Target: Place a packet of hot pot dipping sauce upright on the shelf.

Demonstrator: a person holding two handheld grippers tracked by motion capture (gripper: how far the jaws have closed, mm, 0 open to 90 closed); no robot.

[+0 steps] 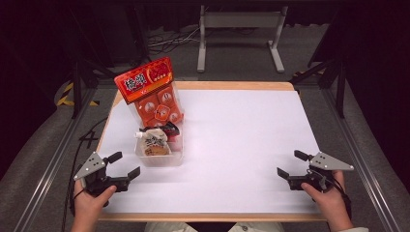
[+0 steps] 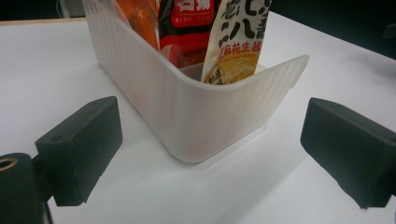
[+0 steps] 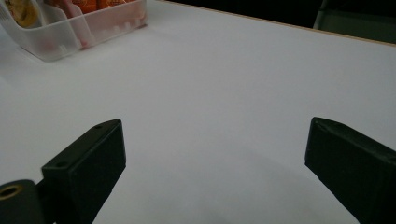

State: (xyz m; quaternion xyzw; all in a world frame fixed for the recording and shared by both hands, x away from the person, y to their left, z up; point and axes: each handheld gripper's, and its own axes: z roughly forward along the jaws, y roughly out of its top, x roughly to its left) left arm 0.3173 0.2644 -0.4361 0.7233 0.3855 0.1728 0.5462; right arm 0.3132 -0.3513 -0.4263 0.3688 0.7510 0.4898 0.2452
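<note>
A translucent plastic bin (image 1: 159,157) stands on the left half of the white table (image 1: 241,140). Snack packets stand upright in it: a tall orange-red bag (image 1: 150,92) at the back, a dark red packet (image 1: 167,129) in the middle, a cream packet (image 1: 155,142) in front. My left gripper (image 1: 123,164) is open near the table's front left, just short of the bin's near corner (image 2: 196,121), with the cream packet (image 2: 236,44) showing above the rim. Open and holding nothing, my right gripper (image 1: 292,164) rests at the front right; the bin (image 3: 70,28) lies far off to its upper left.
Past the far wooden table edge (image 1: 232,85) a grey metal stand (image 1: 239,36) and cables lie on the floor. Dark frame rails run along both sides. A wide bare stretch of white tabletop (image 3: 233,93) lies between the bin and my right gripper.
</note>
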